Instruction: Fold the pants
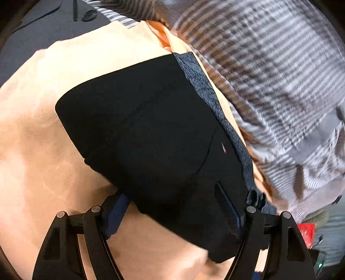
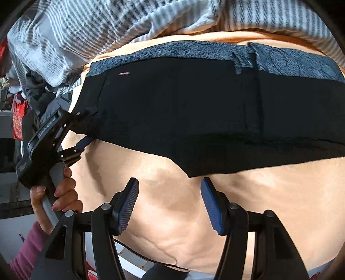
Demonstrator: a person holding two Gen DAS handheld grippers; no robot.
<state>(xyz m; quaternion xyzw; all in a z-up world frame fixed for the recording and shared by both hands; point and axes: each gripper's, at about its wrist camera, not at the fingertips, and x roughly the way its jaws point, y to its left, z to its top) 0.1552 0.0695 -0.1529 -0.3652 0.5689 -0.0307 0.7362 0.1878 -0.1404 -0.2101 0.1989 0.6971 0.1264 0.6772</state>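
Observation:
Black pants point(image 1: 151, 129) with a blue-grey patterned waistband lie folded in a thick stack on a peach sheet point(image 1: 38, 150). My left gripper point(image 1: 172, 206) is open, its fingers straddling the near end of the stack; it also shows in the right wrist view point(image 2: 88, 127) at the pants' left edge, held by a hand. In the right wrist view the pants point(image 2: 204, 112) stretch across the middle. My right gripper point(image 2: 169, 204) is open and empty, just in front of the pants' lower edge.
A grey-and-white striped blanket point(image 1: 269, 75) is bunched along the far side of the pants, also in the right wrist view point(image 2: 75, 32). A dark grey surface with a black button point(image 1: 89, 15) lies beyond the sheet. Red items point(image 2: 18, 118) sit at the left.

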